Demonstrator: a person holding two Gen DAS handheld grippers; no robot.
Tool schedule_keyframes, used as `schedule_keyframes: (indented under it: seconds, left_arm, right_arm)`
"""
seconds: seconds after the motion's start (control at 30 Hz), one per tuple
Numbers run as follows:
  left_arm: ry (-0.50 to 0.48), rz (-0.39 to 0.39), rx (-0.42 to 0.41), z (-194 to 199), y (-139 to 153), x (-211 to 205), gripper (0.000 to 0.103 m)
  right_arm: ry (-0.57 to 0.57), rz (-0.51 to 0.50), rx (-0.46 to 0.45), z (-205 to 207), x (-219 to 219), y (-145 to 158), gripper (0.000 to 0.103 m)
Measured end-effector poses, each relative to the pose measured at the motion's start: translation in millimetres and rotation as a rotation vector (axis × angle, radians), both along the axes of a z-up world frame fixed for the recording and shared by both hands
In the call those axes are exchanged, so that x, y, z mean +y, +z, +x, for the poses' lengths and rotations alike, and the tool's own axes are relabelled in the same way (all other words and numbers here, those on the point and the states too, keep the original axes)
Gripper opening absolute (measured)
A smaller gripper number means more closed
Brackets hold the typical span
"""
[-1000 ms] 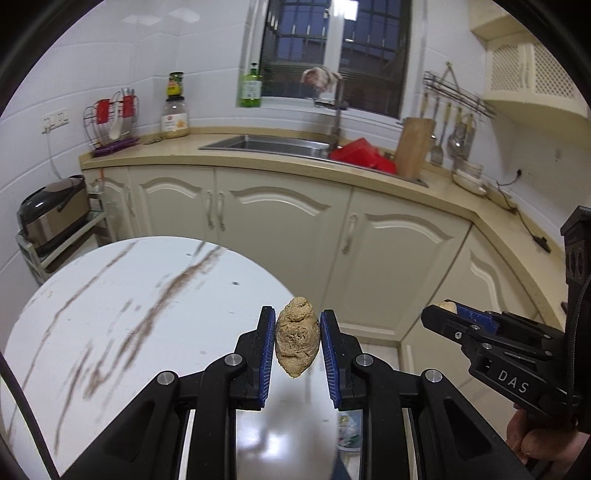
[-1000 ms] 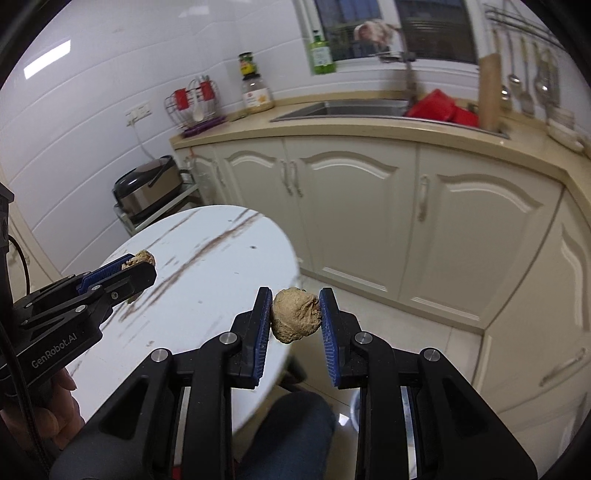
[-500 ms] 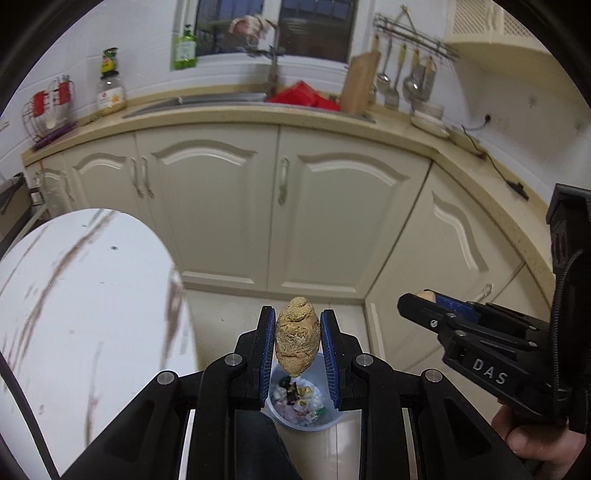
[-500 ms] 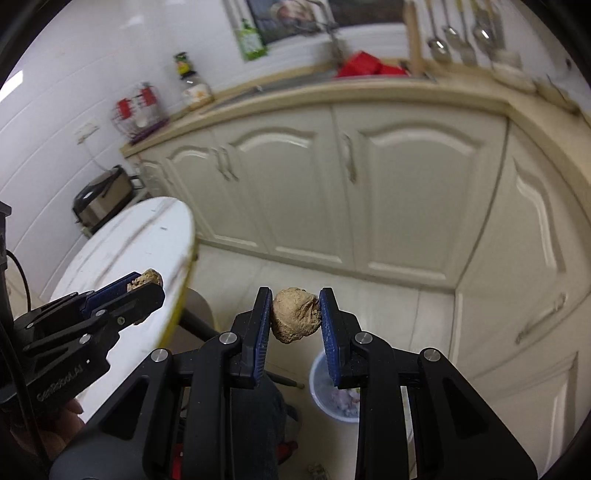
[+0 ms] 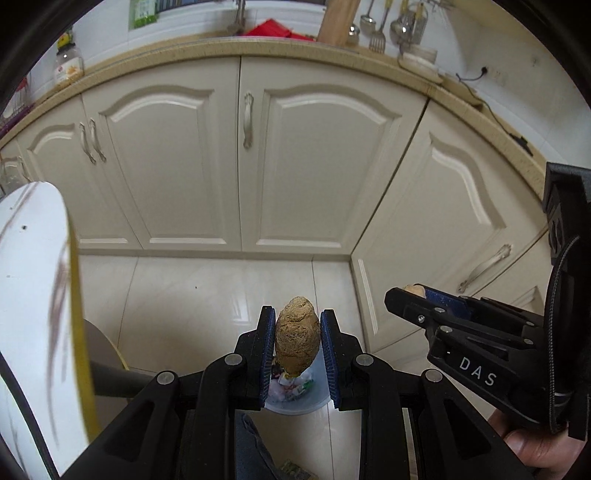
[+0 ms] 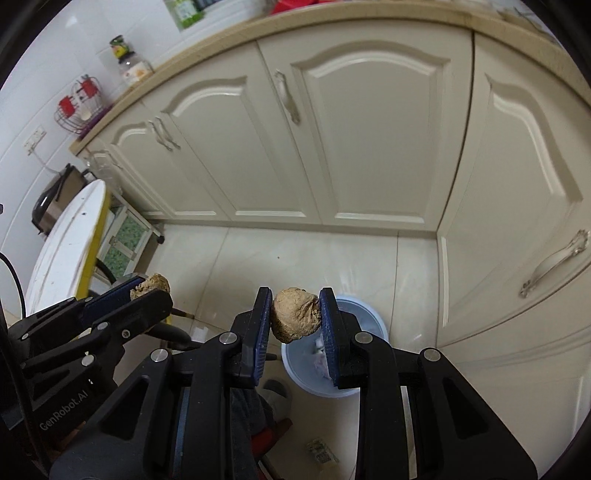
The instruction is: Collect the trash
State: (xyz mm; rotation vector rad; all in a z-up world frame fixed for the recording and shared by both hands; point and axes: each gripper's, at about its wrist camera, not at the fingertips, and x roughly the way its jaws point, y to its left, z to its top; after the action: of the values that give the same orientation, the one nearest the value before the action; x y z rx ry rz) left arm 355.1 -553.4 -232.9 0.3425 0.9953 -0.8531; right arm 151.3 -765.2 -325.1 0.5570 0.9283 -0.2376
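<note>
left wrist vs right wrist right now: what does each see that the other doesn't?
Left wrist only: hanging utensils above the counter, and the right gripper side-on. Right wrist only: the rice cooker, the red-clipped wire rack, and the left gripper side-on. Both: each gripper shut on a brown crumpled lump, the blue trash bin on the floor, cream cabinets, the white table.

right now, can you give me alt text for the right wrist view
The right gripper holds a brown crumpled wad between its fingers above a pale blue trash bin on the tiled floor. At left, the left gripper holds a similar wad; cream cabinets stand behind.
</note>
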Motion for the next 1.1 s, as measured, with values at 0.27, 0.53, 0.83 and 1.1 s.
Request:
schedule_keyframes:
  seconds: [0.27, 0.53, 0.83, 1.1]
  left_arm:
    - [-0.006, 0.049, 0.048, 22.7, -32.0, -26.3, 0.03]
    - [0.027, 0.062, 0.031, 30.2, -42.3, -37.6, 0.076]
    - [0.06, 0.068, -0.077, 3.3, -21.4, -25.1, 0.091]
    - [0.074, 0.009, -0.161, -36.8, 19.3, 3.8, 0.092]
  right_arm:
    - [-0.019, 0.049, 0.054, 12.0, -11.0, -32.0, 0.026]
    - [-0.061, 0.097, 0.076, 11.1, -19.3, -54.3, 0.062]
    - [-0.164, 0.1, 0.115, -1.8, -27.2, -55.2, 0.103]
    - [-0.185, 0.049, 0.082, -12.8, -18.5, -16.8, 0.103]
